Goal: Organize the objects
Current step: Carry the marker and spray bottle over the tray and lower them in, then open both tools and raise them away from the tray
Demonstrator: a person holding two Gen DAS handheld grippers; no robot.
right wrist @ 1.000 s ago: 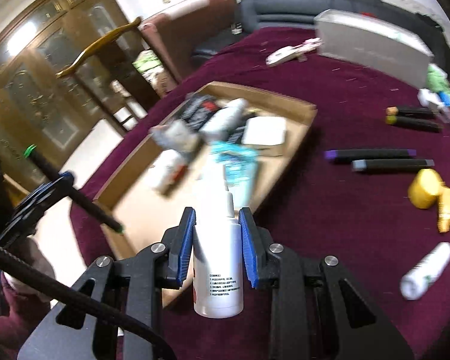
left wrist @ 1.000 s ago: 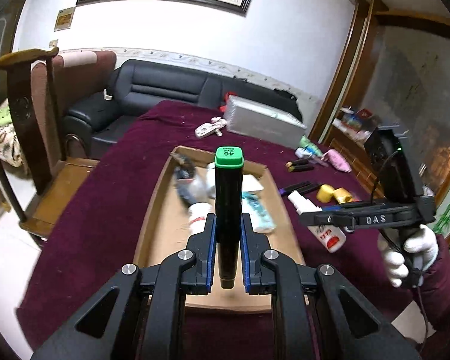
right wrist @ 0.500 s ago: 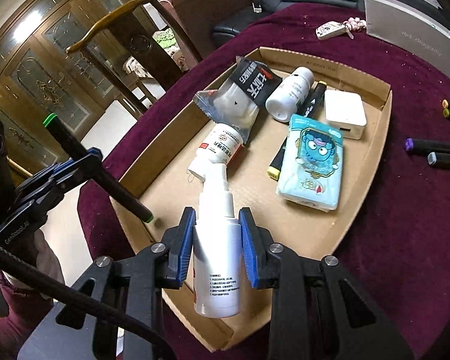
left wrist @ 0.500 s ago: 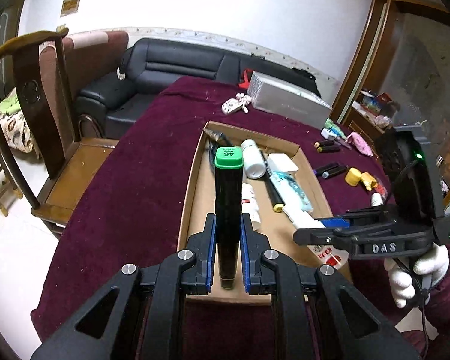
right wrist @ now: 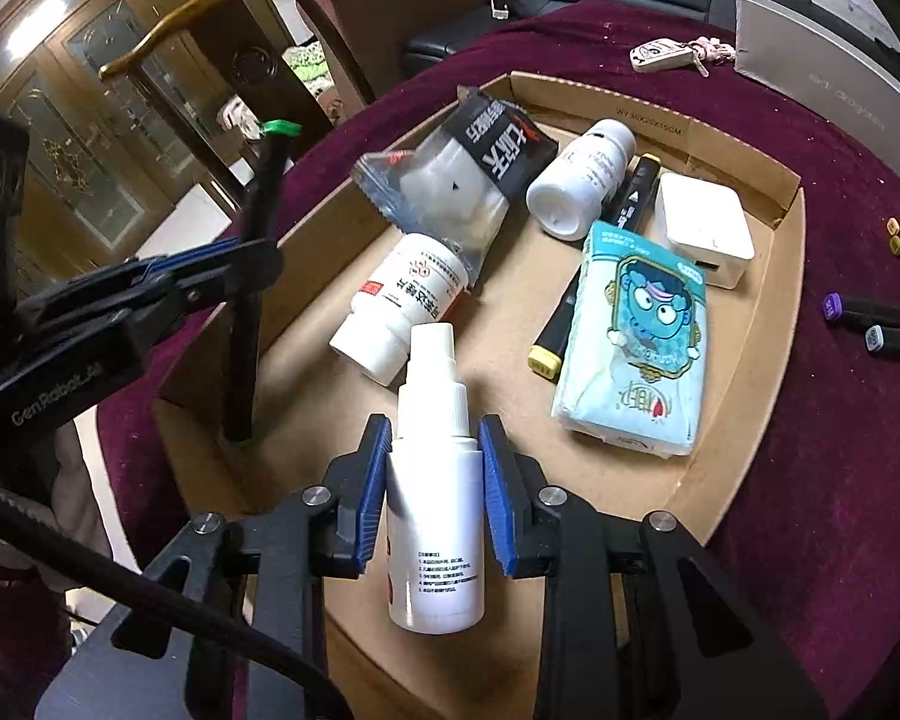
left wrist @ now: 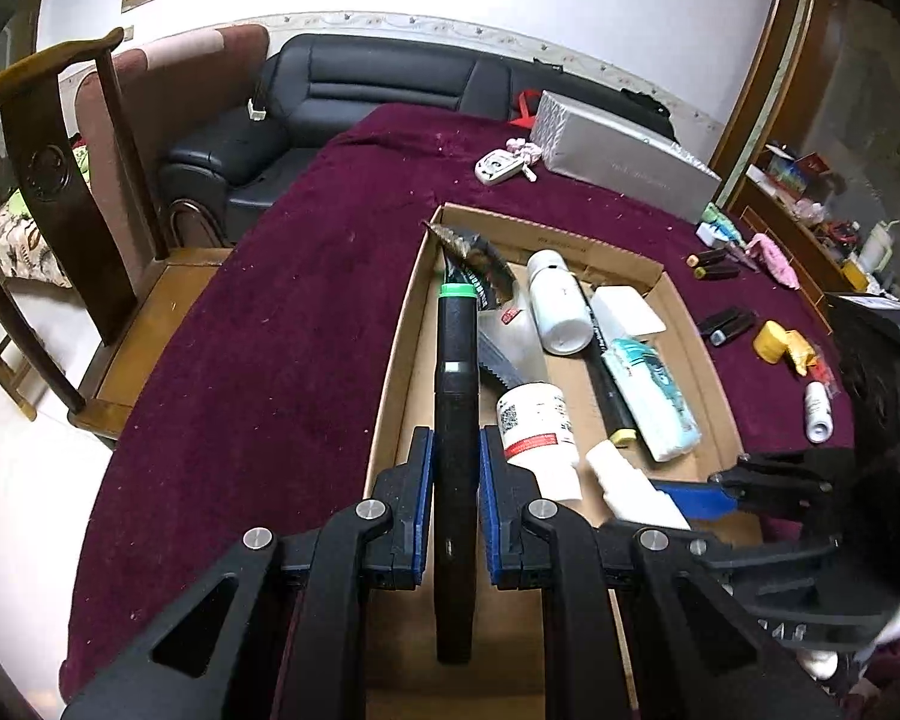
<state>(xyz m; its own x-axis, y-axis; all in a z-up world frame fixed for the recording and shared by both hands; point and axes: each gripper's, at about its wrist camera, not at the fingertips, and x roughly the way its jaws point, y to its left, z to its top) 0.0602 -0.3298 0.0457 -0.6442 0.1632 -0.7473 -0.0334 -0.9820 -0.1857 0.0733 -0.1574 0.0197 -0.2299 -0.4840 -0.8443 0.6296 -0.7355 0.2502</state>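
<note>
My left gripper (left wrist: 456, 468) is shut on a black marker with a green cap (left wrist: 455, 372), held over the near left part of the cardboard tray (left wrist: 397, 360). It also shows in the right wrist view (right wrist: 252, 276). My right gripper (right wrist: 432, 468) is shut on a white spray bottle (right wrist: 435, 516), held over the tray's near end (right wrist: 744, 456). The tray holds two white pill bottles (right wrist: 405, 300), a black-and-clear pouch (right wrist: 462, 180), a blue tissue pack (right wrist: 636, 348), a white charger (right wrist: 702, 228) and a yellow-tipped marker (right wrist: 561, 324).
Loose markers (right wrist: 870, 318), yellow tape rolls (left wrist: 780, 342) and a small white bottle (left wrist: 817, 414) lie on the maroon cloth right of the tray. A silver box (left wrist: 618, 150) and a car key (left wrist: 498, 165) lie beyond it. A wooden chair (left wrist: 48, 180) stands left.
Both grippers have moved forward and down over the tray with their loads. The marker now tilts toward the tray's left side, and the spray bottle is over the near end.
</note>
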